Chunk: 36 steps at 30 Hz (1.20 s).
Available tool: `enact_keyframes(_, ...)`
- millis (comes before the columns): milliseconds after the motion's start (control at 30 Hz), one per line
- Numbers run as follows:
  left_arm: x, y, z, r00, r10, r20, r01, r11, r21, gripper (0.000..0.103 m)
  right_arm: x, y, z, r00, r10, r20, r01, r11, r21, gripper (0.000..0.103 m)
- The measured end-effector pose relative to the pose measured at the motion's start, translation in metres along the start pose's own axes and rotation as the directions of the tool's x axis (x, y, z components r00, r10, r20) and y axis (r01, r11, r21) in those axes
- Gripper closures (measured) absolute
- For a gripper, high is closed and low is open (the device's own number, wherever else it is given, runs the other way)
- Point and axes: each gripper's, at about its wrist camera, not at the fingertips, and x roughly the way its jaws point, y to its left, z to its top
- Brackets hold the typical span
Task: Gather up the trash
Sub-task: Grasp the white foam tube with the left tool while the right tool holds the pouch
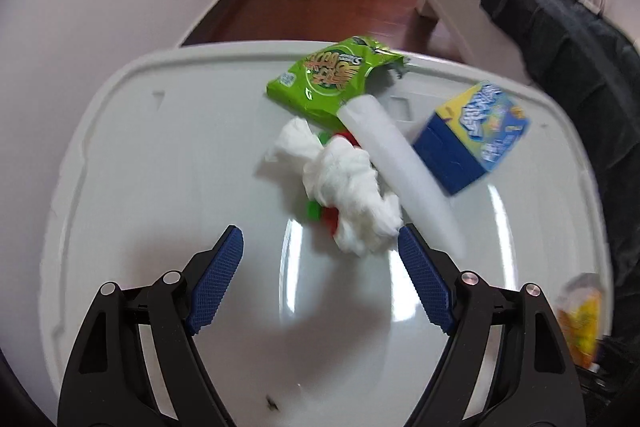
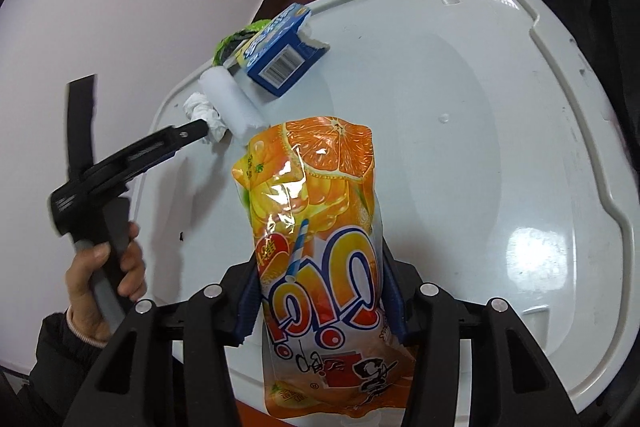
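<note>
Right hand-held gripper (image 2: 320,291) clamps the orange pouch (image 2: 316,227); left hand-held gripper (image 1: 320,259), open, nears the tissue wad (image 1: 352,187) at twelve o'clock and may nudge it away.

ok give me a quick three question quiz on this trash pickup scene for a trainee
1. True or false: the right gripper is closed on the orange drink pouch.
2. Which item lies nearest the left gripper?
A. green snack bag
B. crumpled white tissue
C. blue carton
3. Fill in: the white plastic cup lies on its ____ on the white table.

Key: 1 true; 2 B; 3 side.
</note>
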Motion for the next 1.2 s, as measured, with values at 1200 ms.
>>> enact_keyframes(1200, 0.007, -0.015, 0.002, 0.997, -0.08, 0.021, 0.081, 0.995, -0.05, 0.025, -0.031, -0.002, -0.006, 0.999, 0.014, 0.041, -0.013, 1.0, -0.027, 0.051)
